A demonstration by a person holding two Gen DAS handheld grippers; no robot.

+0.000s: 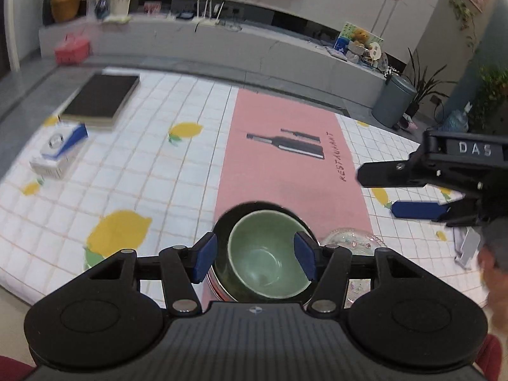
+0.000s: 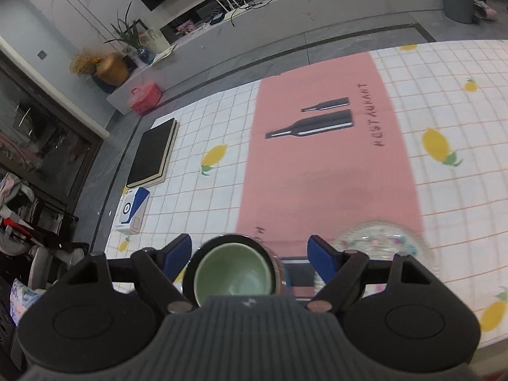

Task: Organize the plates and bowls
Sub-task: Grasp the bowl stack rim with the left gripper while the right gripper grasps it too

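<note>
bowls: green bowl [image 1: 268, 260] sits nested inside dark bowl [image 1: 222, 231], both on pink runner [image 1: 285, 146] at near edge of table [image 1: 143, 174]. green bowl tilts slightly in the dark one. glass plate [image 1: 349, 238] lies just beside the stack on its right, on runner edge.

l gripper [image 1: 254, 254]: jaws released, blue pads [image 1: 204, 260] apart w/ bowl stack seen between them from above; pads press on nothing. no item held.

r gripper [image 2: 250, 257]: jaws wide, released, pads [image 2: 320, 260] clear of all items. in r wrist view the stack shows between its fingers, below them; plate lies under/behind r pad. in l wrist view r gripper [image 1: 384, 190] enters from right edge, above table, well apart from stack. part of a hand [image 1: 492, 270] shows at right edge, blurred.

other items: black book [image 1: 101, 98] far left on table, blue/white box [image 1: 58, 149] just beside it, nearer side. cloth: white grid w/ lemon print. bin [image 1: 393, 101] on floor past table.
</note>
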